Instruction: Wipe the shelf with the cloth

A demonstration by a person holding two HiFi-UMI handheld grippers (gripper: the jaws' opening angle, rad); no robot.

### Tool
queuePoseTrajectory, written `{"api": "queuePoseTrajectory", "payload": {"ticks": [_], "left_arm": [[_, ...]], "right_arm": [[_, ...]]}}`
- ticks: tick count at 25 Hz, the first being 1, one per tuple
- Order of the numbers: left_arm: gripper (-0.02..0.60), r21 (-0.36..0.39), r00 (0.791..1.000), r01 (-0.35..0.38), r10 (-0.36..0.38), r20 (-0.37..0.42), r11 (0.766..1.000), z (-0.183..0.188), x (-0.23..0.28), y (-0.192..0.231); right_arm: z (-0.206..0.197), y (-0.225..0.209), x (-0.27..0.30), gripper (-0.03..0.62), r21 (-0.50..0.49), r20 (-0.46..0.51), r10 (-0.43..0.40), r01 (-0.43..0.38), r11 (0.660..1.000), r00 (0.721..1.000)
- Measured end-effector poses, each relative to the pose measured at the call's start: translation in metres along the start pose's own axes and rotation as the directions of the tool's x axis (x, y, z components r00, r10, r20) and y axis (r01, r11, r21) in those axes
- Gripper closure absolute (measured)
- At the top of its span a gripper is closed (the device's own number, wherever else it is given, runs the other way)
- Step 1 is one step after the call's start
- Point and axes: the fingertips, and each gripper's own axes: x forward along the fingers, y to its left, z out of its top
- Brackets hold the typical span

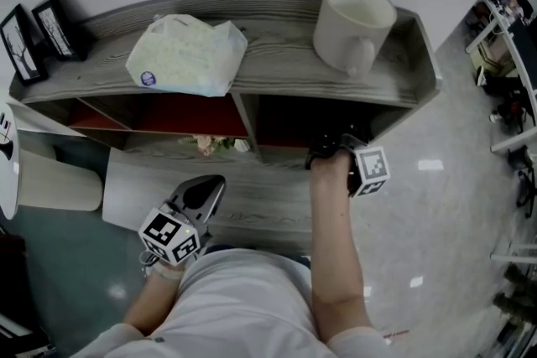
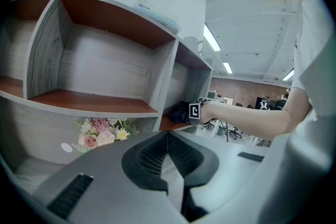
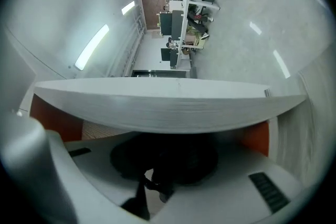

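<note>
Both tongs closed: right gripper (image 1: 334, 151) pinching dark crumpled cloth (image 3: 167, 157) inside right compartment of grey wood-grain shelf (image 1: 277, 54); left gripper (image 2: 168, 136) pressed together, empty, near. Press cloth flat; sweep far corners toward near edge.

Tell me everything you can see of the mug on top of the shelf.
The mug is large, off-white, ceramic-looking, with one handle turned toward the person. It stands upright, mouth open, and looks empty. It rests on the grey wood-grain top board of the shelf near its right end, touching nothing else; a crumpled bag lies apart to its left.
</note>
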Motion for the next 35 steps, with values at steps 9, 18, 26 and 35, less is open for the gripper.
{"api": "queuePoseTrajectory", "payload": {"ticks": [9, 18, 26, 35], "left_arm": [[0.566, -0.002, 1.0, 0.004, -0.004, 0.004, 1.0, -0.005, -0.015, -0.009], [0.566, 0.0, 1.0, 0.001, -0.001, 0.0, 1.0, -0.013, -0.028, -0.013], [0.566, 0.003, 1.0, -0.01, 0.011, -0.008, 1.0, -0.015, -0.037, -0.009], [0.566, -0.007, 0.999, -0.05, 0.05, -0.01, 0.999, -0.013, -0.046, 0.01]], "right_arm": [[0.002, -0.001, -0.034, 0.503, 0.017, 0.004, -0.042, 0.042, 0.999, 0.999], [0.002, -0.001, -0.056, 0.503, -0.047, 0.002, -0.024, 0.024, 0.999, 1.0], [-0.013, 0.023, -0.027, 0.505, -0.083, 0.012, 0.045, -0.044, 0.996, 0.999], [-0.002, -0.014, 0.009, 0.505, -0.026, 0.093, -0.033, 0.035, 0.999, 0.995]]}}
